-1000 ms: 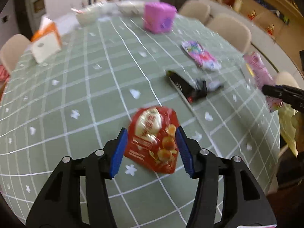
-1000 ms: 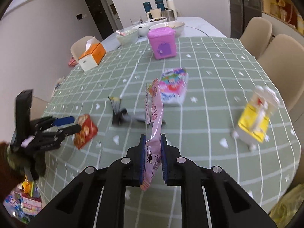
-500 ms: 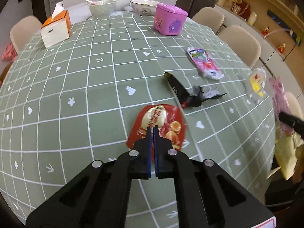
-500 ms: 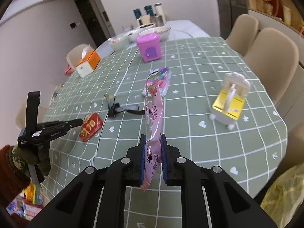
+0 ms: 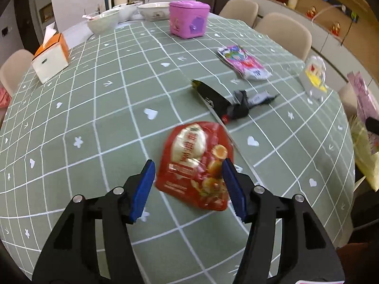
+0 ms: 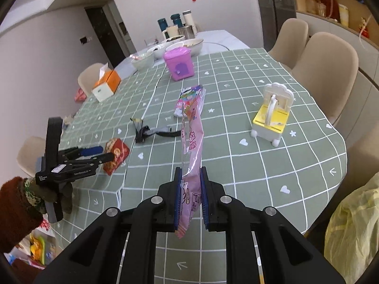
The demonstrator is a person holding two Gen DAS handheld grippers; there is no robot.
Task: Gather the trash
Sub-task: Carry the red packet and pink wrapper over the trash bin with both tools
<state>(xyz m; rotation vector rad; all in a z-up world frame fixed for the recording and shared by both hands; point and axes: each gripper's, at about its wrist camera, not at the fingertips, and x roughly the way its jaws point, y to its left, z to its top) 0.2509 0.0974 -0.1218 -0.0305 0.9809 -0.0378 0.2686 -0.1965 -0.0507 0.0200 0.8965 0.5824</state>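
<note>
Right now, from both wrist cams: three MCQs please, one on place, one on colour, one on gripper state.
1. Where is the red snack pouch?
A. flat on the table, between the left gripper's fingers
B. inside the pink bin
C. on a chair

2. What colour is the lidded bin?
A. orange
B. pink
C. yellow

3. What is the right gripper doing?
A. open, empty
B. shut on the black wrapper
C. shut on the pink wrapper

Answers: 1 A, the pouch lies on the cloth between the opening blue pads. 2 B, pink walls and lid. 3 C, the pads pinch the upright pink wrapper.
</note>
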